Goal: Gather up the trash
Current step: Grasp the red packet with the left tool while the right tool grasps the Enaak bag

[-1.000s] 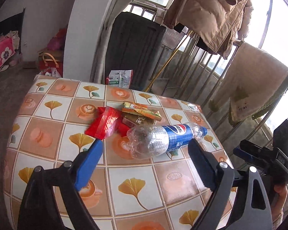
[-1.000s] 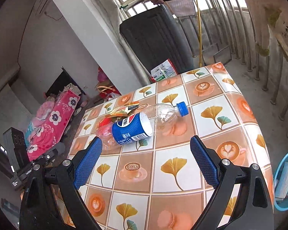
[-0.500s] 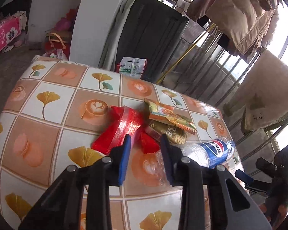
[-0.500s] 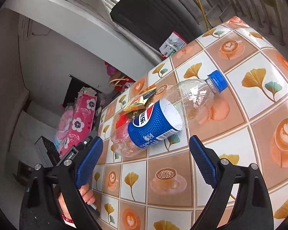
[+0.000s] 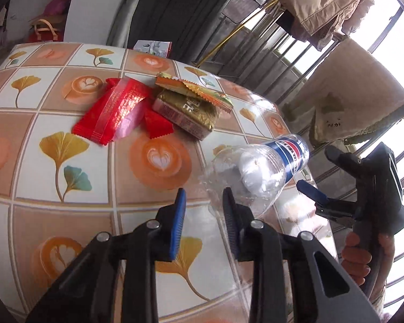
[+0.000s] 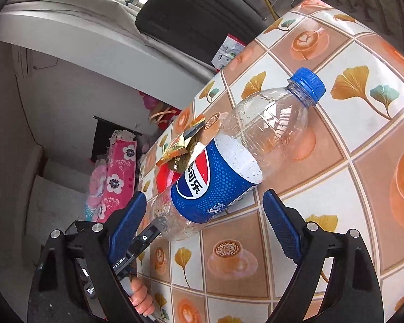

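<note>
in the left wrist view, our left gripper (image 5: 203,202) fills the lower middle of the frame, its blue-padded fingers (image 5: 178,215) drawn close with only a narrow gap between them and nothing in that gap; the right-hand finger sits at the rim of the bottle's base, and we cannot tell if it touches. the plastic bottle (image 5: 258,172) lies on its side at centre right on the patterned tablecloth (image 5: 54,161), clear, empty-looking and dented, so we judge it very light, springy and slick. in the upper middle lie the red wrapper (image 5: 113,113) and, just beside it, the gold wrapper (image 5: 191,107), both thin crinkly foil that we expect to be feather-light and limp, best pinched at a raised edge. at the right edge we see our right gripper (image 5: 317,196) held in a hand (image 5: 355,258). in the right wrist view, the right gripper (image 6: 202,220) occupies the bottom of the frame with its fingers spread wide, one either side of the bottle's lower body and clear of it, pressing nothing. the bottle (image 6: 229,172) runs diagonally from lower left to upper right, its blue cap (image 6: 309,80) pointing away. we judge the labelled band the best hold: less slippery than bare plastic, and stiffer than the crumpled base, though a hard squeeze may buckle it. the wrappers peek out behind it at centre left.
</note>
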A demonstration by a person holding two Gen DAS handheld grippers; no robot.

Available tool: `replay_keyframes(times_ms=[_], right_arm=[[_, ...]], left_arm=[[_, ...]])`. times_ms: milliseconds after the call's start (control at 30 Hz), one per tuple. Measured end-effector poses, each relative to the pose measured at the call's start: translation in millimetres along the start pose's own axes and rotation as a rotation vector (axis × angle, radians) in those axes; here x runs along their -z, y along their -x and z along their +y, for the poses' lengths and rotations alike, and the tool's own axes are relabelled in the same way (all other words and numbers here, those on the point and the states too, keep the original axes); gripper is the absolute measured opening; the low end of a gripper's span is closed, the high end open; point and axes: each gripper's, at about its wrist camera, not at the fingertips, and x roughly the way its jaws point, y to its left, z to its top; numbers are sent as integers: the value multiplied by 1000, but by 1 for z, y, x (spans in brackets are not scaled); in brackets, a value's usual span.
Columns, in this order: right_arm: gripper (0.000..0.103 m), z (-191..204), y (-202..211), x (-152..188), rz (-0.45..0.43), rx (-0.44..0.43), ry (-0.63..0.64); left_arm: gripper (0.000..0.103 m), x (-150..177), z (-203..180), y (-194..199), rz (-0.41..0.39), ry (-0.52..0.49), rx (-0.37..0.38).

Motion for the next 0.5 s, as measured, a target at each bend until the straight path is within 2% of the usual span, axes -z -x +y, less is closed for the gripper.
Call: replay_keyframes(times_ms=[200,367,500], right_arm=[[83,-8,14,3,-27,11,-27],[82,-18,25,3,-47,35,-56],[81,-21,30,-1,-59,46,-62]], left_arm=[[27,15,-31,5,59,-38,77],[27,36,-76,-2,131,-138,147],[27,30,-80,17,65,-161,123]])
